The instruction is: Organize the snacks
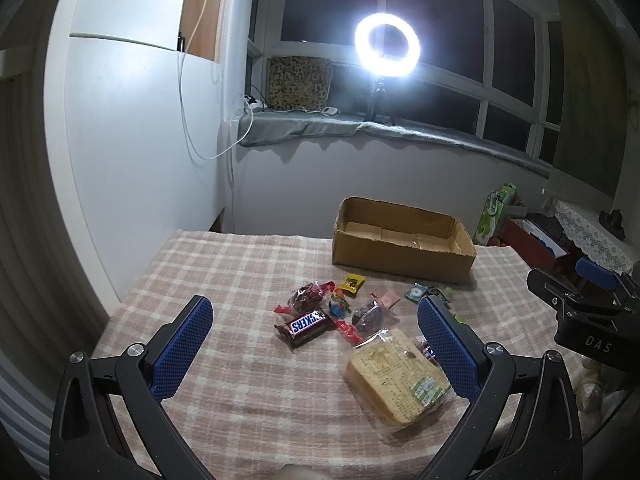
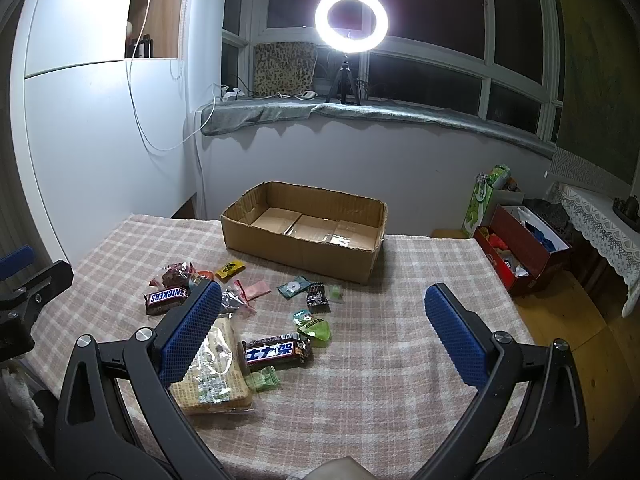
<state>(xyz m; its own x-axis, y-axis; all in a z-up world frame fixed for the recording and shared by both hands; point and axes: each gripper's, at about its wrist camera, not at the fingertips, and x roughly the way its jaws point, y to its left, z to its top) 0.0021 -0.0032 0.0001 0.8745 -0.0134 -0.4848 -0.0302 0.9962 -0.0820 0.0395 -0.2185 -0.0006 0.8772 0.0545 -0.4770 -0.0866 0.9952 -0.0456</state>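
Snacks lie scattered on a checked tablecloth [image 1: 224, 392]. An empty cardboard box [image 1: 404, 240] [image 2: 304, 232] stands at the far side. A Snickers bar [image 1: 306, 326] [image 2: 166, 298], a wrapped bread slice [image 1: 396, 380] [image 2: 212, 380], a second chocolate bar [image 2: 276, 354], red-wrapped sweets [image 1: 308, 296], a yellow packet [image 1: 353, 283] and small green packets [image 2: 316, 330] lie in front of it. My left gripper [image 1: 316, 332] hovers open above the Snickers and bread. My right gripper [image 2: 324, 320] stands open over the chocolate bar and green packets. Neither holds anything.
A lit ring light [image 2: 351, 20] on a tripod stands on the window sill. To the table's right are a red box [image 2: 524, 256], a green bag [image 2: 482, 200] and a lace-covered stand [image 2: 600, 224]. The right gripper's body [image 1: 588, 304] shows at the left view's right edge.
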